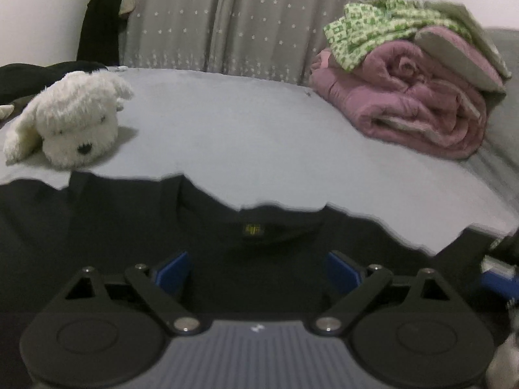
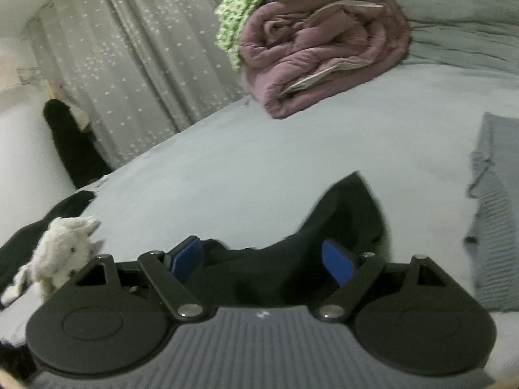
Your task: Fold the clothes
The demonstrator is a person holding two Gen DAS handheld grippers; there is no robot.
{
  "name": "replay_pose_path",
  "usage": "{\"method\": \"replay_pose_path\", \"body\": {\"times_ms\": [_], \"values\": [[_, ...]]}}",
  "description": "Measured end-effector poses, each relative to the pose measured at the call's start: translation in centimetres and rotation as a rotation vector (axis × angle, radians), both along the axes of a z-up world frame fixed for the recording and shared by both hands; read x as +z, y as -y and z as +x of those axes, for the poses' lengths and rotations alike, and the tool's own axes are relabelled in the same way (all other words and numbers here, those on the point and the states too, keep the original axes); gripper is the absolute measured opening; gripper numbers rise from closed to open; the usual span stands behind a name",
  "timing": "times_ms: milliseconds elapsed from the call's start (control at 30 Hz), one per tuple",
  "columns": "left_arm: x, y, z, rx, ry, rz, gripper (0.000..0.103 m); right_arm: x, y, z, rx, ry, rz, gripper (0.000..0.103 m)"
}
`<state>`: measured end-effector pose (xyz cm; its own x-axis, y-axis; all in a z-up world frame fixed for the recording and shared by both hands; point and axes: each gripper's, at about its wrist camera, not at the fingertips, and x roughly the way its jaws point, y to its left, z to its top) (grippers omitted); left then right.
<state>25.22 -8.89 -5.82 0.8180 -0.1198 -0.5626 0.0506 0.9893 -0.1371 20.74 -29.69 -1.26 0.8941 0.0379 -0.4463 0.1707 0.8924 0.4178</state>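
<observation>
Black garment [image 1: 136, 227] lies spread along the bed's [image 1: 246, 136] near edge, its collar straight ahead of the left gripper [image 1: 256, 267]; the right gripper [image 2: 262, 259] faces a raised fold. Both jaws stand spread, holding nothing.

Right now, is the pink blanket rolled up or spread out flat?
Rolled up. The pink blanket sits as a thick bundle on the bed, with a spiral of layers showing at its end and a green patterned cloth on top.
</observation>
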Motion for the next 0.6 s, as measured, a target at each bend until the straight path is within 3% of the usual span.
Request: {"method": "replay_pose_path", "body": {"times_ms": [200, 333, 433, 600], "values": [[-0.3, -1.0, 0.2, -0.044, 0.0, -0.073, 0.102, -0.2, 0.4, -0.3, -0.11, -0.013, -0.082, 0.085], [-0.2, -1.3, 0.4, -0.078, -0.011, -0.049, 0.102, 0.5, -1.1, 1.7, -0.024, 0.0, -0.117, 0.083], [0.0, -1.9, 0.5, -0.045, -0.003, -0.031, 0.1, 1.0, -2.3, 3.2, 0.04, 0.01, -0.142, 0.078], [-0.1, -3.6, 1.0, -0.011, 0.008, -0.088, 0.098, 1.3, -3.6, 7.0, 0.157, -0.03, -0.252, 0.067]]}}
